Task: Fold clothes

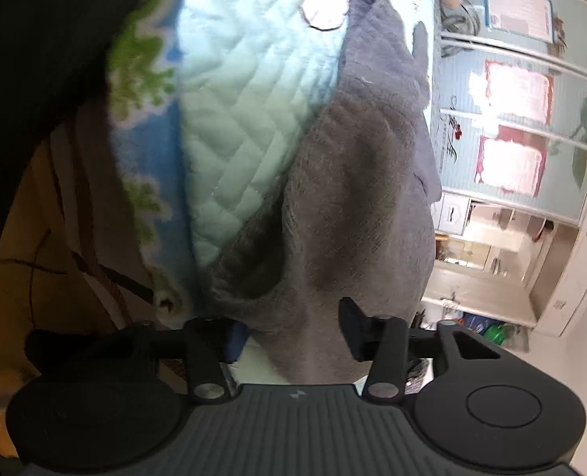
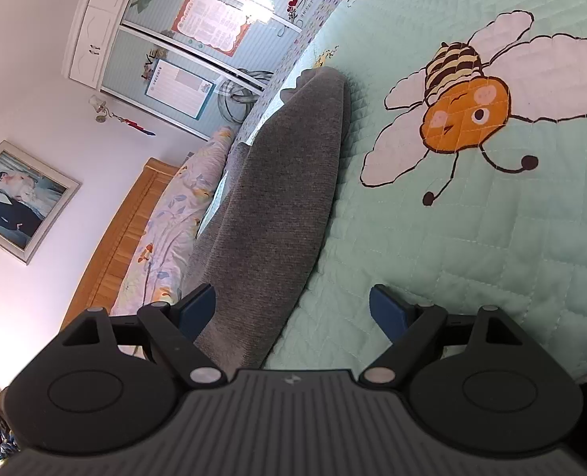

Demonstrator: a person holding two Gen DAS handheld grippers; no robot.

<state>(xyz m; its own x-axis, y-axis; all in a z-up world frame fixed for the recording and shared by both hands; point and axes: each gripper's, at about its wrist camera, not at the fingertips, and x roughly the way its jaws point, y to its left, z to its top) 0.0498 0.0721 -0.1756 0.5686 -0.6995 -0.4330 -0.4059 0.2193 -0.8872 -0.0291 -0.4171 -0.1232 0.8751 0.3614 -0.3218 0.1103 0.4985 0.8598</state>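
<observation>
A grey fleecy garment (image 1: 353, 158) lies stretched along a mint quilted bedspread (image 1: 234, 119). In the left wrist view its near end runs between the fingers of my left gripper (image 1: 293, 333). The jaws stand partly apart, with a pale gap between the left pad and the cloth. In the right wrist view the same garment (image 2: 285, 182) reaches away across the bedspread (image 2: 452, 258). My right gripper (image 2: 293, 309) is wide open over its near end. The cloth sits beside the left finger, and bare quilt lies by the right finger.
A big bee picture (image 2: 464, 107) is stitched on the quilt right of the garment. A floral duvet (image 2: 174, 214) and wooden headboard (image 2: 123, 238) line the far side. A wardrobe with sliding doors (image 1: 523, 119) stands beyond. A blue-green blanket (image 1: 142, 139) borders the quilt.
</observation>
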